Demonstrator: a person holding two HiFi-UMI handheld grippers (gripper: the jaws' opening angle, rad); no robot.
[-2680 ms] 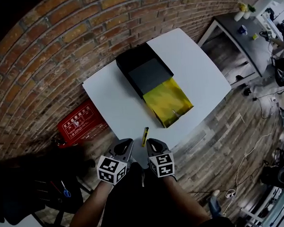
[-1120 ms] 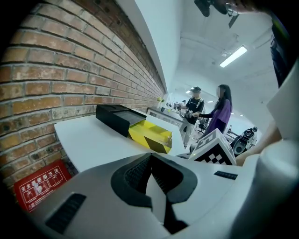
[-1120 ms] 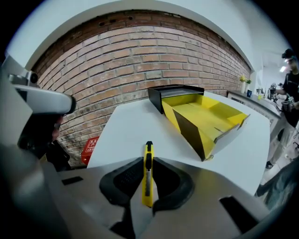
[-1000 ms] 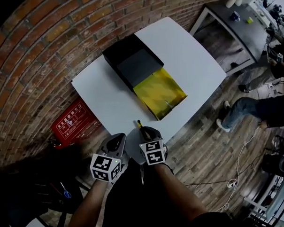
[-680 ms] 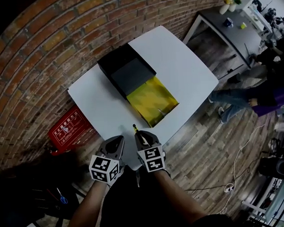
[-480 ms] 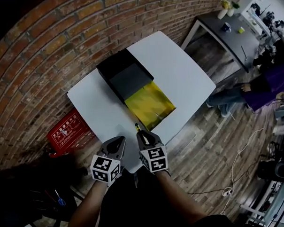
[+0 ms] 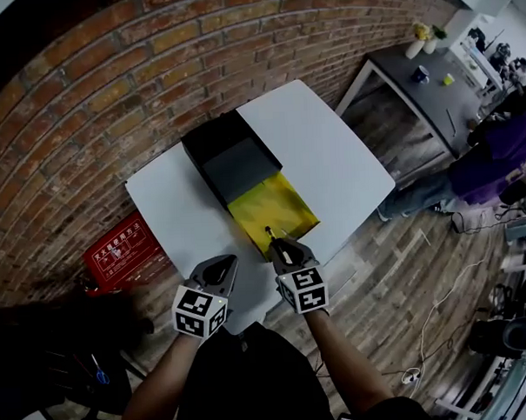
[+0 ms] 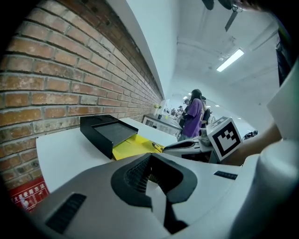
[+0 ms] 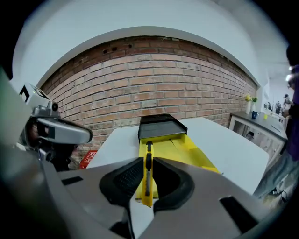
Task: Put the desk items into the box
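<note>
1. A yellow utility knife (image 9: 148, 150) is clamped lengthwise between the pads of my right tongs (image 9: 148, 164). Its nose points ahead past the tips and its tail pokes back toward me.
2. Straight ahead of those tongs and below them lies the box's open yellow tray (image 9: 189, 151). In the head view the knife's nose seems to hang just over the tray's near end. Beyond the tray, the black sleeve (image 9: 161, 125) covers the box's far half.
3. I judge the step in hand to be carrying the knife into the tray. To do it well, I would go forward until the knife's whole length is over the tray floor. I would keep it parallel to the long walls, lower it close, and only then ease the pads apart.
4. Letting go high or short could bounce the knife off the near wall onto the white tabletop (image 7: 330, 150).
5. My left tongs (image 8: 150, 173) wait to the left of the right ones, over the tabletop's near edge. Their pads are slightly apart with nothing between them.
</note>
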